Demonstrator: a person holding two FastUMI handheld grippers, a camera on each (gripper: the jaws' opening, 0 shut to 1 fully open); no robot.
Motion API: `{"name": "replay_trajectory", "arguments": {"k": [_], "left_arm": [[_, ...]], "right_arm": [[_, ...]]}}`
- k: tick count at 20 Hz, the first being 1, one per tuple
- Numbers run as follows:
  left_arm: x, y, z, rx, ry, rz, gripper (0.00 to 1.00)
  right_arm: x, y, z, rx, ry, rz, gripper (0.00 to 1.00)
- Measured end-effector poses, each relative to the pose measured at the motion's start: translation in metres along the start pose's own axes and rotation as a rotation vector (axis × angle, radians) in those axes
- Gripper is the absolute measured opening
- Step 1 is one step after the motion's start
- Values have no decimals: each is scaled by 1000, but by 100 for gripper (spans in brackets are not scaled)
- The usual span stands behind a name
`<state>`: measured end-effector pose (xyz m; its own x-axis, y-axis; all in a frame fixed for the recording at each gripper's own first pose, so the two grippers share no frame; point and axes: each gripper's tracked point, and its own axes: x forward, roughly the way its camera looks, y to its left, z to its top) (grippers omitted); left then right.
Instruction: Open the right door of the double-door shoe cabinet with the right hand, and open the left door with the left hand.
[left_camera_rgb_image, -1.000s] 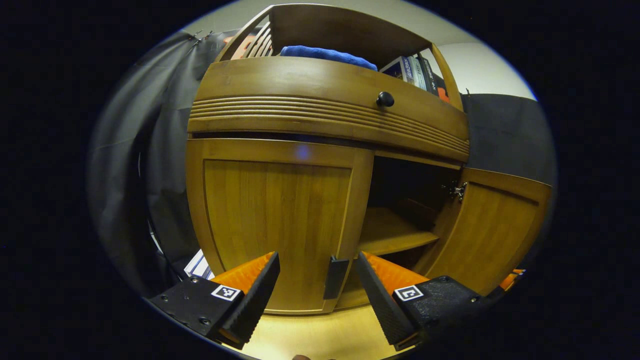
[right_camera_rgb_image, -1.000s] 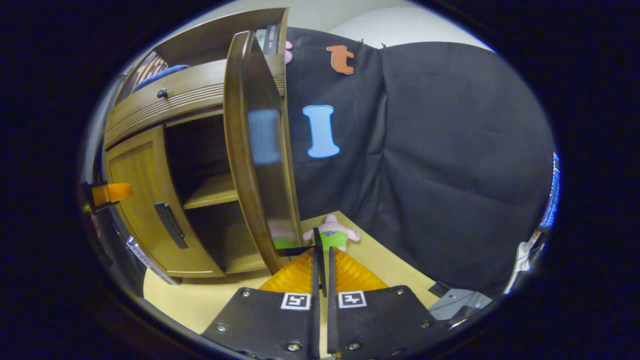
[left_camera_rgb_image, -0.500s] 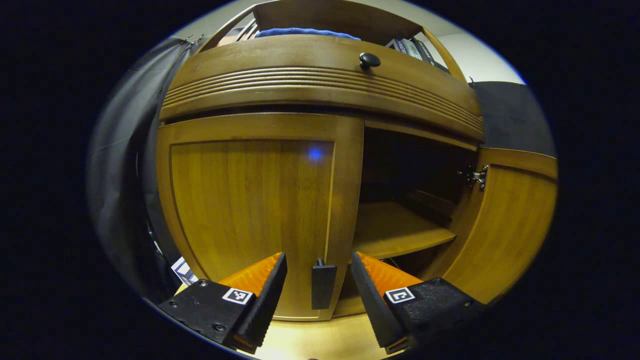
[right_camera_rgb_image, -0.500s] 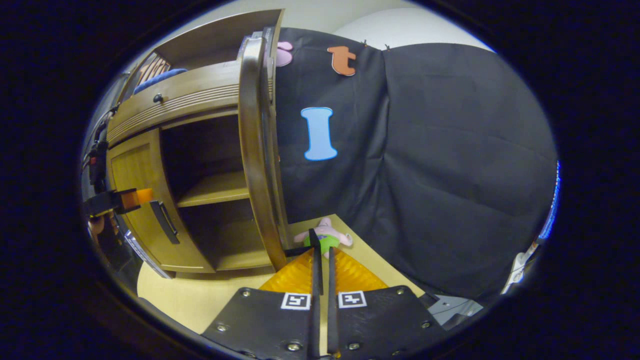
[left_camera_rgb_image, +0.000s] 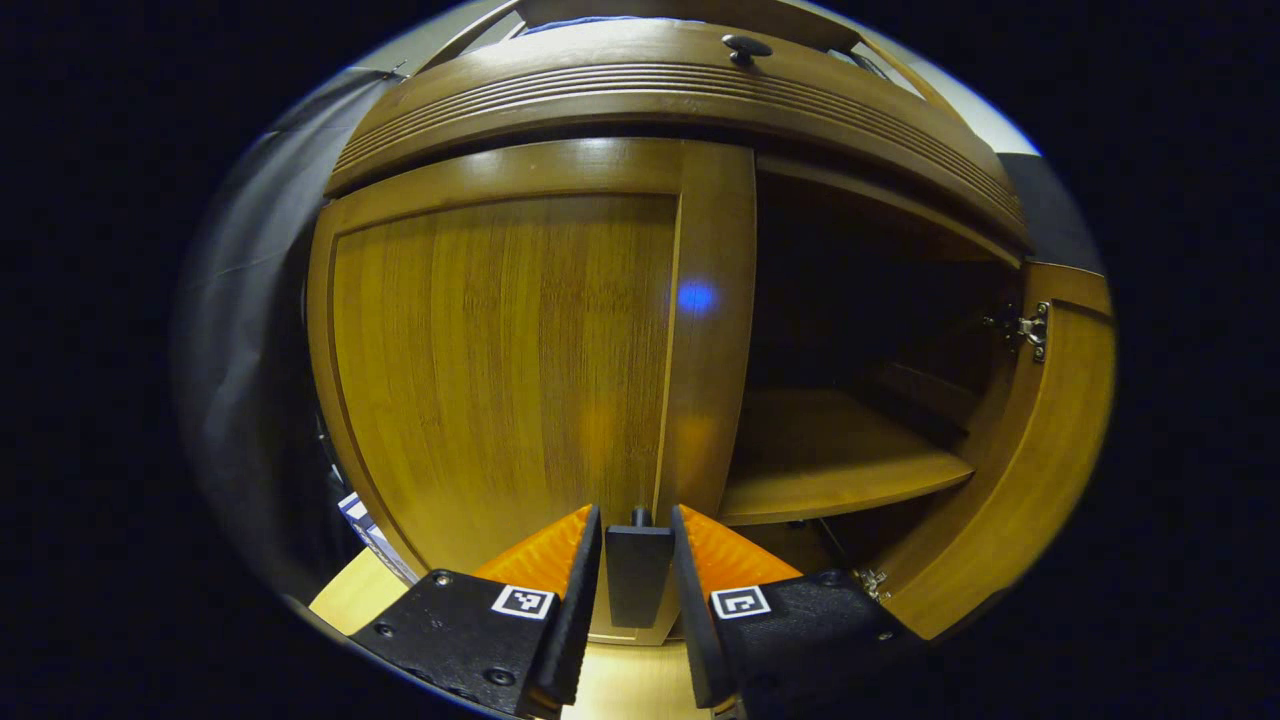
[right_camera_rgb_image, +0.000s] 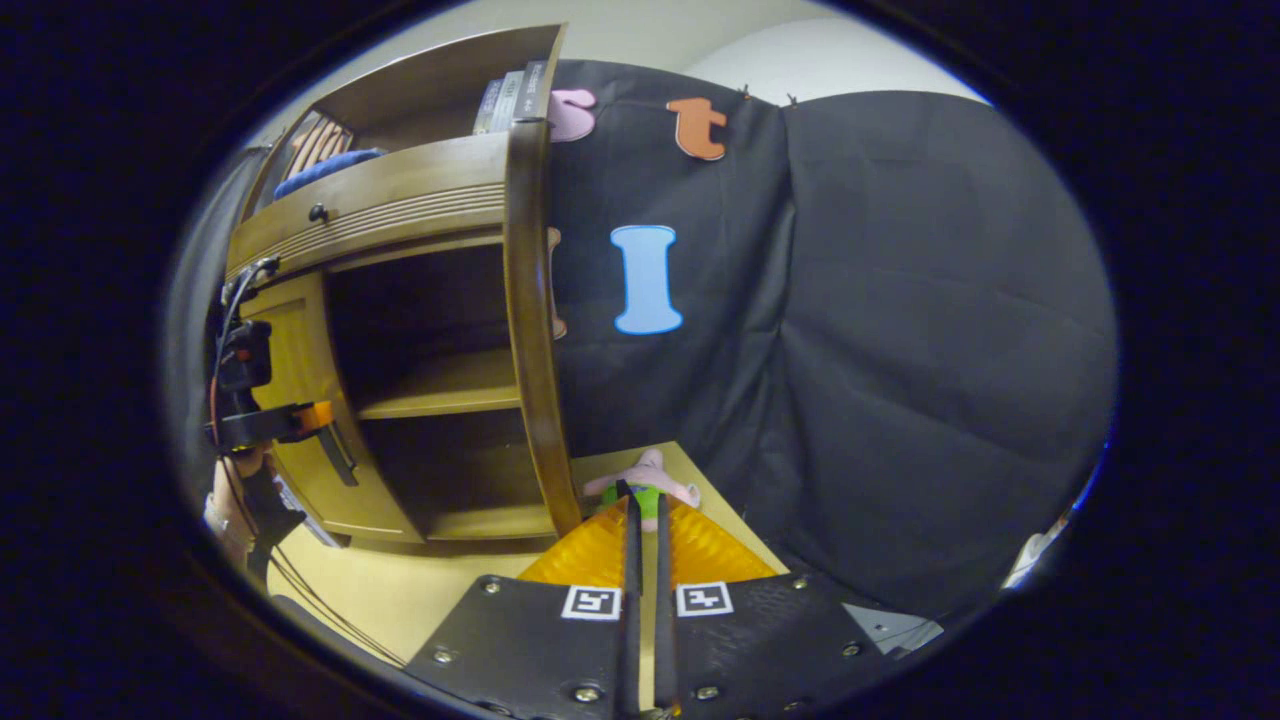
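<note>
in the left gripper view, the left gripper (left_camera_rgb_image: 636, 575) sits at the bottom centre, its fingers closed in on the dark handle (left_camera_rgb_image: 637, 572) of the shut left door (left_camera_rgb_image: 500, 350); whether both press on it cannot be told. to the right, the cabinet's shelf (left_camera_rgb_image: 830, 455) shows behind the open right door (left_camera_rgb_image: 1040, 470).

in the right gripper view, the right gripper (right_camera_rgb_image: 641, 540) at the bottom centre is clamped on the right door's handle (right_camera_rgb_image: 623, 494), the door (right_camera_rgb_image: 530, 330) edge-on just left of centre. the left gripper (right_camera_rgb_image: 300, 420) is at the left door's handle at the left edge.
</note>
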<state>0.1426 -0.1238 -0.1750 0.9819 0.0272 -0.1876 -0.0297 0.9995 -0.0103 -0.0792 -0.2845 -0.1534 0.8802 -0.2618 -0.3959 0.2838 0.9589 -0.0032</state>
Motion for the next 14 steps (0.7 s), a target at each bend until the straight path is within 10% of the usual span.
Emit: {"name": "replay_trajectory", "arguments": {"k": [14], "left_arm": [[-9, 8, 2, -20, -47, 137, 32]], "right_arm": [[9, -52, 38, 44, -44, 65, 7]]}}
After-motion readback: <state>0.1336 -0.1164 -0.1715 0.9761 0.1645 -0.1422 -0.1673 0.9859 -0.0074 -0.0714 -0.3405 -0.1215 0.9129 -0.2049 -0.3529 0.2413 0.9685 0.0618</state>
